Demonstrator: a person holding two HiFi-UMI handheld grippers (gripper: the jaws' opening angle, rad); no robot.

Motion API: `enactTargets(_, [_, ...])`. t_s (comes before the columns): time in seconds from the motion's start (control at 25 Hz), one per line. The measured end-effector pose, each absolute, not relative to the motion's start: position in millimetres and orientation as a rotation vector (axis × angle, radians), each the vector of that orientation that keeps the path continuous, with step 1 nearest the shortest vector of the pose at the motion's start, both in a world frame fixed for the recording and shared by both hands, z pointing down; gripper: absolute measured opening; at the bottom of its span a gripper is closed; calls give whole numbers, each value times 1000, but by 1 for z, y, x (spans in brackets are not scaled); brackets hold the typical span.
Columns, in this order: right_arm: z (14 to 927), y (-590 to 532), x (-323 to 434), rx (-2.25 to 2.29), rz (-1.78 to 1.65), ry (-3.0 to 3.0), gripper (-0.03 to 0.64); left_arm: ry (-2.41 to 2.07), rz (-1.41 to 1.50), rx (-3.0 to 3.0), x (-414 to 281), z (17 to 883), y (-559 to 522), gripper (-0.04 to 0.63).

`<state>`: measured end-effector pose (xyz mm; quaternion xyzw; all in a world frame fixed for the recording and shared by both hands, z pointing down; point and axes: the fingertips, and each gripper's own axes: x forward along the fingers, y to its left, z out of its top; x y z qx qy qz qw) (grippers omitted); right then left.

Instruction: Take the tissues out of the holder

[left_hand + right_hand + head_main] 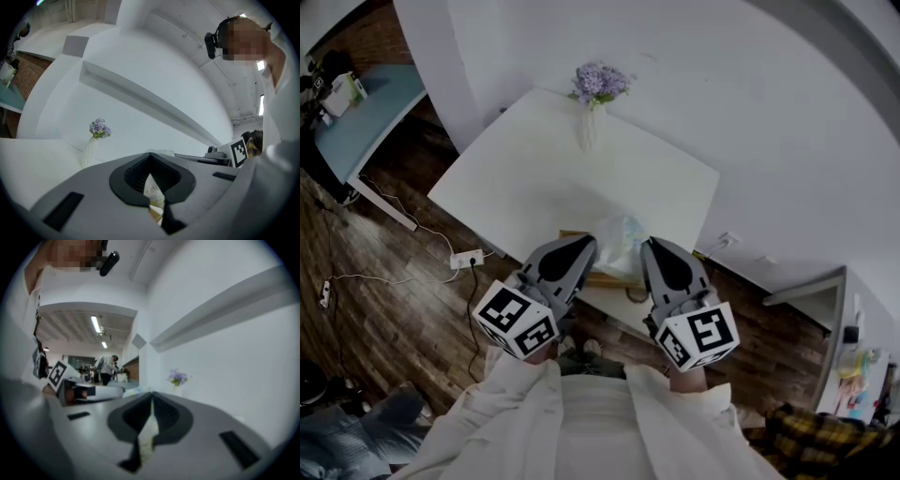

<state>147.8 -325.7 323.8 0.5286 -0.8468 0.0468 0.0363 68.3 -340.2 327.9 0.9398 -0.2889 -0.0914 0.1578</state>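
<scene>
A pale plastic-wrapped tissue pack stands in a wooden holder at the near edge of the white table. My left gripper is at the pack's left side and my right gripper at its right side, both tips close against it. In the left gripper view the jaws meet at the tip, and the tissue pack shows through the slit below. The right gripper is also shut, with the tissue pack showing through its slit. I cannot tell whether either pinches the wrapper.
A white vase of purple flowers stands at the table's far edge by the wall. A power strip and cables lie on the wood floor to the left. A teal desk is at far left. A person stands far off.
</scene>
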Motion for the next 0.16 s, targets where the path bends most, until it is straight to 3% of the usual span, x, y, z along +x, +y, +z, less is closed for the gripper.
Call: enactTargets(0.16, [325,-325,146,1623,145,-2598,12,-823,-259,2697,68,329,-340,17])
